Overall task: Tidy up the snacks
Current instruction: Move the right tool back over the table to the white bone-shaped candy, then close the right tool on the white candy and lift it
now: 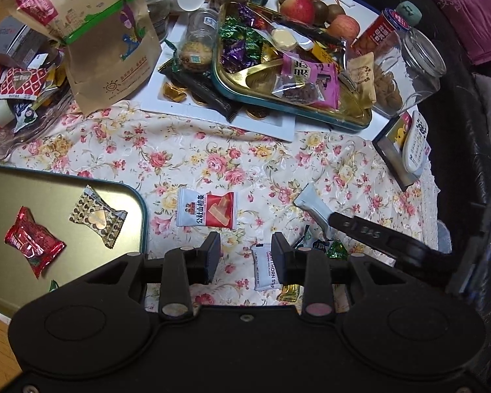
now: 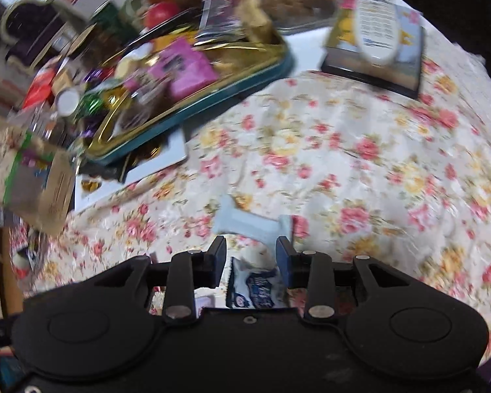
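Gold-coloured metal shows inside the tray (image 1: 127, 196) at the near left of the surface (image 1: 278, 170), which is covered with a flowered cloth. In this tray lie two wrapped snacks: a red candy (image 1: 32, 240) and, just to its right, a brown-and-cream patterned one (image 1: 98, 217). A second tray (image 1: 278, 101) with a teal rim stands farther away, resting on a white board (image 1: 212, 114); it is full of purple and green foil candies and a pink packet (image 1: 311, 78). To its right a glass jar (image 1: 409, 65) lies tilted with brown biscuits inside.

Loose snacks lie on the cloth between the trays. A white-and-red packet (image 1: 208, 211) is just beside the near tray. A pale grey-blue bar (image 1: 314, 209) lies to the right, and the right gripper (image 2: 251, 255) reaches toward it; its jaws stand partly open, and I cannot tell whether they touch the bar or the blue-and-white packet (image 2: 257, 290) under them, because this view is blurred. The left gripper (image 1: 245, 250) has its jaws open and holds nothing; a small white sachet (image 1: 264, 267) lies on the cloth beneath them.
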The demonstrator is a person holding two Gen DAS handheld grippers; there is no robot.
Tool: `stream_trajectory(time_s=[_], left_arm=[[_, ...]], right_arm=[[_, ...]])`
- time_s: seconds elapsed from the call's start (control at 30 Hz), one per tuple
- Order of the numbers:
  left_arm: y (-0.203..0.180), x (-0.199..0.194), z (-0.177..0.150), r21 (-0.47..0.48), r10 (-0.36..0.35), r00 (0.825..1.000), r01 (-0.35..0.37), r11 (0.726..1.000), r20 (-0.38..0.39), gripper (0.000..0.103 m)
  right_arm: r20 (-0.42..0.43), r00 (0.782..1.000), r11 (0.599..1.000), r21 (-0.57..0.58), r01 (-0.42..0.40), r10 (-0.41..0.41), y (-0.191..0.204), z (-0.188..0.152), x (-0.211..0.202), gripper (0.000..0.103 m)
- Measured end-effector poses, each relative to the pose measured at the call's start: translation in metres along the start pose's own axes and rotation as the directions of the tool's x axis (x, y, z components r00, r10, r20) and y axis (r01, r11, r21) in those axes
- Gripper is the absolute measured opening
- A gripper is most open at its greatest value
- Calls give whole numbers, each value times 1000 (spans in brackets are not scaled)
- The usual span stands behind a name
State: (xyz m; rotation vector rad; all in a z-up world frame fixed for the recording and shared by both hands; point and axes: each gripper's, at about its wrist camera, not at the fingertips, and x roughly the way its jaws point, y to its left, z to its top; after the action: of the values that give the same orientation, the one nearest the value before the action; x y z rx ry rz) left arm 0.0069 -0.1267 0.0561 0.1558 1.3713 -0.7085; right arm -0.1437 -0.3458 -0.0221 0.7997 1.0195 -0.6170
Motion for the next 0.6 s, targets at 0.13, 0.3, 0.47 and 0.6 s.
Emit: stream_trajectory(time_s=[0.13,0.3,0.47,0.6], left_arm=[[5,-4,0,-15,-8,1000,8,1000,6,42],[4,-6,-1,-5,-5,1000,5,1000,15,43],[4,-5,-1,-5,-4,1000,4,1000,9,42],[4,-6,-2,2,-7,1000,7,1000,9,43]], right_arm=[[-5,1000,994,-106,21,-21,18,3,20,37],[34,995,977,-188,97,-93,25,10,36,37],[72,990,936,-323,141,-124,28,12,43,37],[58,993,931,-347,114,-101,23,13,46,37]])
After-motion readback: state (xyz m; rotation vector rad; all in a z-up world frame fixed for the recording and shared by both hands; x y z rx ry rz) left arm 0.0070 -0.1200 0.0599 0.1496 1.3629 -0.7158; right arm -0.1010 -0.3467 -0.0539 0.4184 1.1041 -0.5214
